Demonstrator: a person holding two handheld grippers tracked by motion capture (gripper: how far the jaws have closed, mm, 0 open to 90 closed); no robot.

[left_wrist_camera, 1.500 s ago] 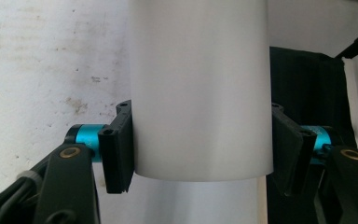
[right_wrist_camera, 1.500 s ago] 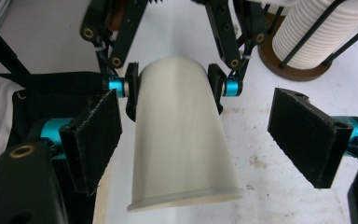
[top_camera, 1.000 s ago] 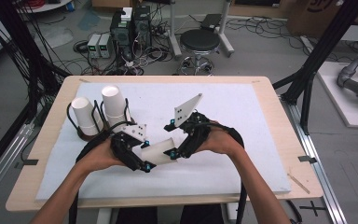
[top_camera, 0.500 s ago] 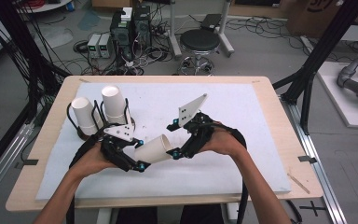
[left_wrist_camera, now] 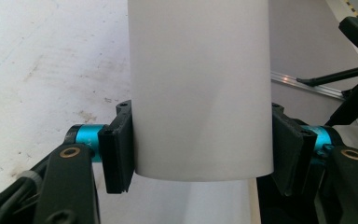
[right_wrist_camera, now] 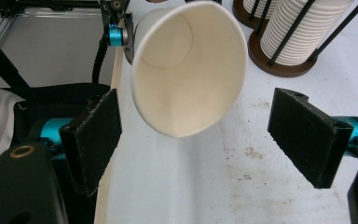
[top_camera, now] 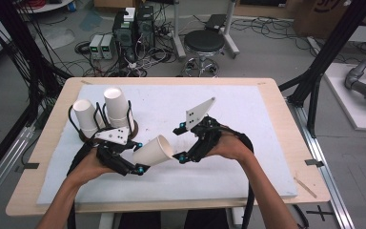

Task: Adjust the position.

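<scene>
the table [top_camera: 276, 143] carries a white mat [top_camera: 238, 119] with two cup stacks [top_camera: 102, 114] in black racks at its left. the left gripper [top_camera: 140, 160] pinches a paper cup [top_camera: 153, 150] by its base end, tilted above the mat, mouth toward the right gripper [top_camera: 178, 143]. that gripper's jaws are spread wide, pads [right_wrist_camera: 95, 140] either side of the rim, not touching.

Even, bright light from above; soft shadows on the table [top_camera: 248, 143]; the high view is slightly blurred.
</scene>
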